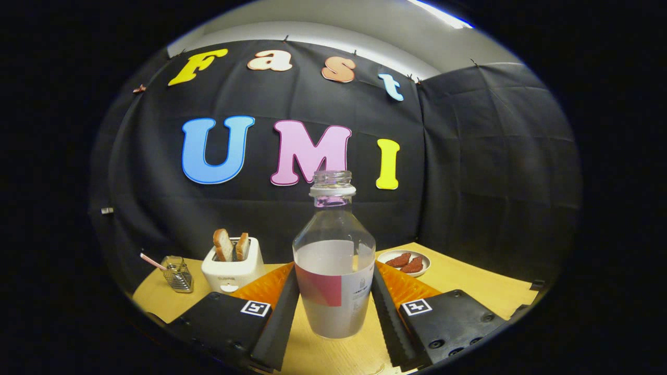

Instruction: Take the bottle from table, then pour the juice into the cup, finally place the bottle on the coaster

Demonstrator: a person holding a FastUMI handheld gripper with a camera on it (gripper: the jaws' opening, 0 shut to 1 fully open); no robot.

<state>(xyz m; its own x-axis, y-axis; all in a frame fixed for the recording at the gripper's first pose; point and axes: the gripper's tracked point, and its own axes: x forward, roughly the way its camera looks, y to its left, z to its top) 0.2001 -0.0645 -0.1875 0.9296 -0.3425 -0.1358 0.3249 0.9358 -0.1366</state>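
Bottle (334, 260), uncapped and upright, stands on the wooden table (469, 284) between the gripper (334, 297) fingers, whose pads press its labelled body on both sides. Beyond the fingers, a toaster (233, 268) with two bread slices and a small glass holder (177, 273) sit to one side. A plate (404, 262) of reddish pieces sits to the other, with bare tabletop reaching toward the black cloth wall.

Bottle (333, 271) upright between jaws, clamped both sides, above table (469, 281).
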